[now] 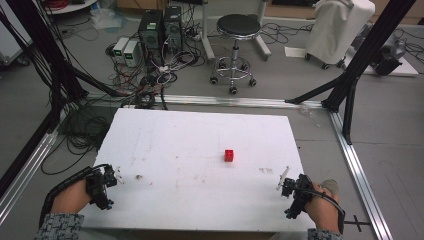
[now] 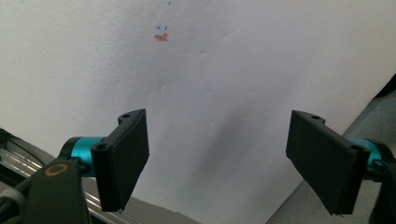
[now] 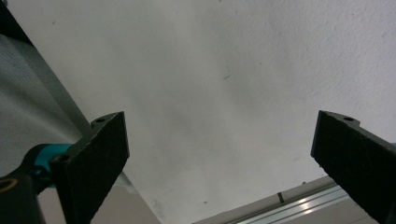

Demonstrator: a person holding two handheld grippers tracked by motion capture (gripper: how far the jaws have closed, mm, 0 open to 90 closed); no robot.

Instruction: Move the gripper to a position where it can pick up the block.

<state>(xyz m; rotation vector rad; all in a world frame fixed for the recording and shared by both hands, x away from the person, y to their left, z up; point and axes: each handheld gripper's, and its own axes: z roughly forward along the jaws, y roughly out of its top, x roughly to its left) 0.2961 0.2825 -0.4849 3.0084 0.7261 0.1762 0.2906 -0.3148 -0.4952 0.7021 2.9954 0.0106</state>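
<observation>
A small red block (image 1: 229,155) sits alone on the white table (image 1: 200,140), right of the middle. My left gripper (image 1: 102,186) rests at the table's front left corner, held by a hand, far from the block. In the left gripper view the left gripper (image 2: 219,158) stands open, its black jaws wide apart over bare white board. My right gripper (image 1: 295,192) is at the front right edge, below and right of the block. In the right gripper view the right gripper (image 3: 219,154) is open too, with nothing between its jaws.
Faint stains mark the board, one reddish smear (image 2: 161,36) ahead of the left gripper. Aluminium rails (image 1: 357,170) frame the table. Beyond the far edge are a black stool (image 1: 238,30), computer boxes (image 1: 160,30) and tangled cables (image 1: 145,85) on the floor.
</observation>
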